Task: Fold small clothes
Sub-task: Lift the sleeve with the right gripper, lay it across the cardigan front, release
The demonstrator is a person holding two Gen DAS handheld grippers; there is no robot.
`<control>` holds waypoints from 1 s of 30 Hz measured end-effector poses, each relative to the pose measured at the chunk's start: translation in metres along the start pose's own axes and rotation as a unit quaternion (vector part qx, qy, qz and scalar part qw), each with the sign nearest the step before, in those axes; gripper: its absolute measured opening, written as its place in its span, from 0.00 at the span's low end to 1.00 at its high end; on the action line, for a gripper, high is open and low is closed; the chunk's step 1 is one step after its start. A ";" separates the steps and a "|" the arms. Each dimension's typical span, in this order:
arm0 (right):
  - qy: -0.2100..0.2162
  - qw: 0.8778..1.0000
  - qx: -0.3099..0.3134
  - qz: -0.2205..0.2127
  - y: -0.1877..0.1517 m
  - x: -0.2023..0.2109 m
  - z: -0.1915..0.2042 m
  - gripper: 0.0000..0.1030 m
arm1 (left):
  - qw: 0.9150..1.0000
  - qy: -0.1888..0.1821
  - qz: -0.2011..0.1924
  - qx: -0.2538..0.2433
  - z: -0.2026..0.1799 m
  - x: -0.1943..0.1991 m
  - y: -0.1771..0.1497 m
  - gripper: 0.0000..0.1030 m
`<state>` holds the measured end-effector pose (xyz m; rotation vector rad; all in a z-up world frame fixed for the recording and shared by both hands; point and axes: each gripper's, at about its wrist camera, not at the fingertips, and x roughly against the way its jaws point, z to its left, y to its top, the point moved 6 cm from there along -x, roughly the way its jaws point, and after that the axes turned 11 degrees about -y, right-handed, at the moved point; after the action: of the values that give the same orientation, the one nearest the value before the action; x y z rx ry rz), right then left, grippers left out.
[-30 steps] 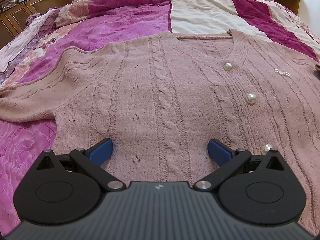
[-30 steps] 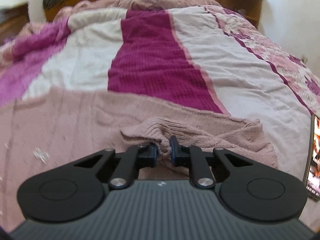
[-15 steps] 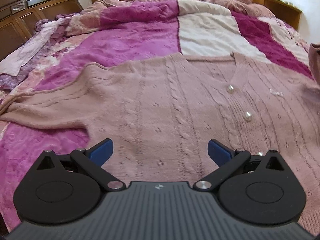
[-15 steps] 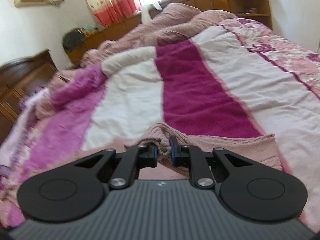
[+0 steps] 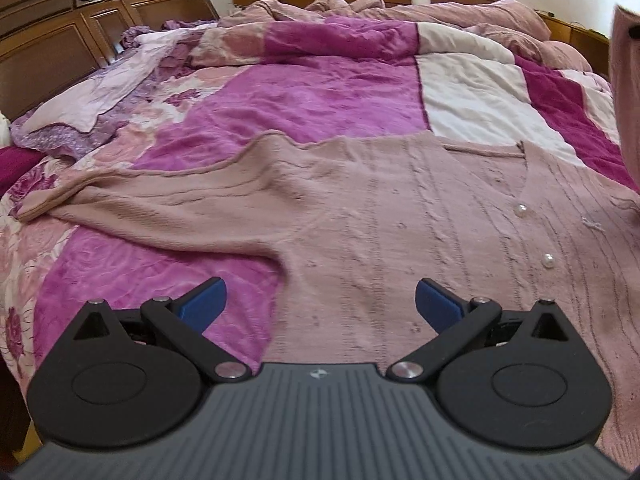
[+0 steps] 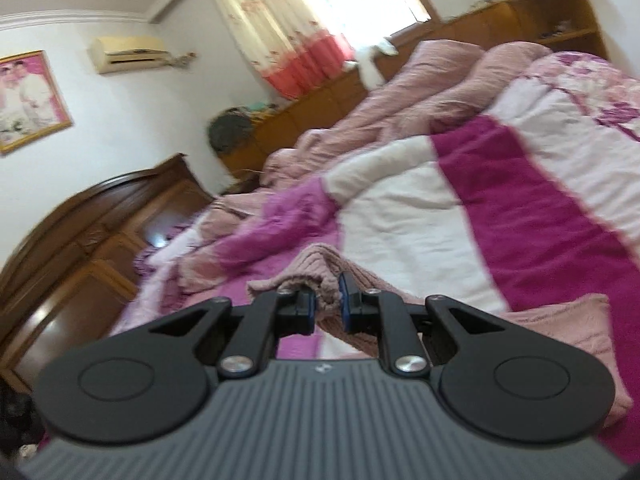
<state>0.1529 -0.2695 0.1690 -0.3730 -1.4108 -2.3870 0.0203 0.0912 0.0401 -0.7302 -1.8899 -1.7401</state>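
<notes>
Item: pink knit cardigan (image 5: 360, 216), spread flat on bed (image 5: 320, 92). Right tool (image 6: 325, 300) pinches its sleeve (image 6: 320, 268), raised; left tool (image 5: 320, 300) wide, empty. Step: folding sleeve inward. Next: lay it across the body.

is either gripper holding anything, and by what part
The right gripper is pinching the pink cardigan by a sleeve cuff. The left gripper is open, holding nothing.

cardigan (image 5: 360, 216): right side cut off by left-wrist frame edge, hem hidden behind left claw (image 5: 320, 304) body | raised sleeve (image 5: 626, 92): cropped at right edge | right-wrist view: motion-blurred, headboard (image 6: 80, 240) smeared | wall picture (image 6: 28, 100): detail unreadable
</notes>
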 end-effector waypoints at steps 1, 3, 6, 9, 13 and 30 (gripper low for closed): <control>0.004 1.000 0.007 -0.002 -0.004 -0.001 0.010 0.15 | 1.000 0.002 -0.001 -0.001 0.003 0.002 0.000 1.00; 0.019 1.000 0.014 0.009 -0.016 -0.008 0.028 0.15 | 1.000 0.006 -0.007 -0.002 0.009 0.006 0.000 1.00; 0.035 0.999 0.022 0.032 -0.041 -0.024 0.052 0.15 | 1.000 0.009 -0.012 0.005 0.018 0.011 -0.001 1.00; 0.047 0.997 0.035 0.056 -0.072 -0.042 0.072 0.15 | 1.000 0.008 -0.008 0.019 0.028 0.011 -0.004 1.00; 0.062 0.992 0.042 0.102 -0.115 -0.061 0.089 0.15 | 0.999 0.015 -0.006 0.035 0.043 0.012 -0.011 1.00; 0.081 0.977 0.071 0.184 -0.201 -0.105 0.126 0.17 | 0.997 0.028 0.005 0.070 0.073 0.004 -0.025 1.00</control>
<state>0.1705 -0.0518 0.0286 -0.3584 -1.2990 -1.9618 0.0022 0.1625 0.0179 -0.6311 -1.9435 -1.5865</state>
